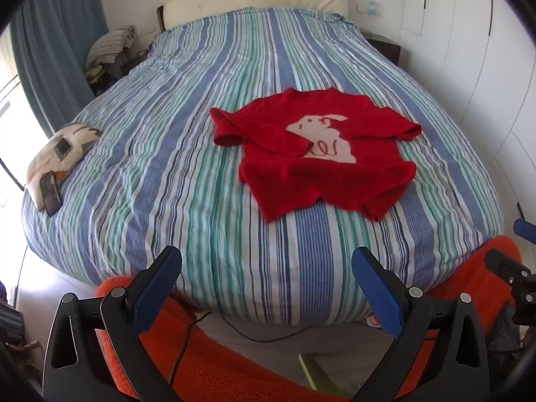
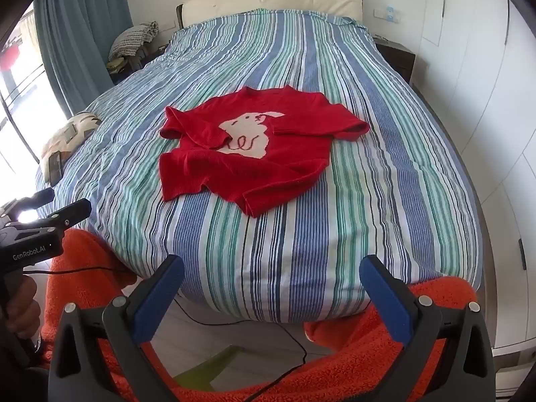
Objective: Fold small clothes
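At the bed's left edge lay a patterned cream cushion (image 1: 63,154) with a dark phone (image 1: 50,192) on it. The small red knitted sweater with a cream animal figure (image 1: 321,154) lay spread on the blue-and-green striped bedcover (image 1: 187,154), right of centre. The left gripper (image 1: 266,288) and the right gripper (image 2: 272,293) hung released and empty above the bed's near edge, well apart from the sweater.

A matt red knit sweater (image 1: 321,164) is lying ahead of the grippers on smooth striped cotton bedding (image 1: 187,167); fuzzy orange fleece (image 2: 385,361) is showing below.
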{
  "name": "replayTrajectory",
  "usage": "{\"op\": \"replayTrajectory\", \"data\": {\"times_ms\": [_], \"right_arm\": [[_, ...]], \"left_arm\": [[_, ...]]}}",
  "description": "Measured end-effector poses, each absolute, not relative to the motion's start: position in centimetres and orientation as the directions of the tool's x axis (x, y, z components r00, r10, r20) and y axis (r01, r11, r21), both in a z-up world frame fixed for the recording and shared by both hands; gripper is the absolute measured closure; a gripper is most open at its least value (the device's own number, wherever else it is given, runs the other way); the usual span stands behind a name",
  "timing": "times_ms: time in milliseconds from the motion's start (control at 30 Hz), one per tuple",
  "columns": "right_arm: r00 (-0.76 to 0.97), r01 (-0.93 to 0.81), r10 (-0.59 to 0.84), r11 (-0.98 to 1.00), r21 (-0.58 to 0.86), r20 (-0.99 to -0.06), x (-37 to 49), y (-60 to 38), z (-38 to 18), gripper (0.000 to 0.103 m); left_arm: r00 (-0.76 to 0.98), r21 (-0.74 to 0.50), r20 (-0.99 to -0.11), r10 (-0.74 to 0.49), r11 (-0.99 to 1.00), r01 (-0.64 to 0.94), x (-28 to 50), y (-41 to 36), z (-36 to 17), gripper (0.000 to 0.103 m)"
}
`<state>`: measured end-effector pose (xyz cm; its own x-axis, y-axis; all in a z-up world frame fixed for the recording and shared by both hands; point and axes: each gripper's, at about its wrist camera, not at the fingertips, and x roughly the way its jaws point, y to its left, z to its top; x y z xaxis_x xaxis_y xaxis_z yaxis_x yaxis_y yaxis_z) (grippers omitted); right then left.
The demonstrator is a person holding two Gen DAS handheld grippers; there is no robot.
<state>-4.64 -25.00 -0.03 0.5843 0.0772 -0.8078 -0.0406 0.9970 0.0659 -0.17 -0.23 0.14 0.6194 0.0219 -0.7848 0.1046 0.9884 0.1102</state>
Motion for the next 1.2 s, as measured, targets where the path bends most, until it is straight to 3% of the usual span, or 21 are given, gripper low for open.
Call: {"op": "replayTrajectory", "data": {"times_ms": [1200], "right_arm": [[0.576,-0.058,0.114,0.993,0.098,-0.810,-4.3,-24.1,-0.5,0.000]], "left_arm": [[0.599,0.058,-0.799,-0.057,0.984,0.171,-0.4,-1.1,-0.4,0.001]]}}
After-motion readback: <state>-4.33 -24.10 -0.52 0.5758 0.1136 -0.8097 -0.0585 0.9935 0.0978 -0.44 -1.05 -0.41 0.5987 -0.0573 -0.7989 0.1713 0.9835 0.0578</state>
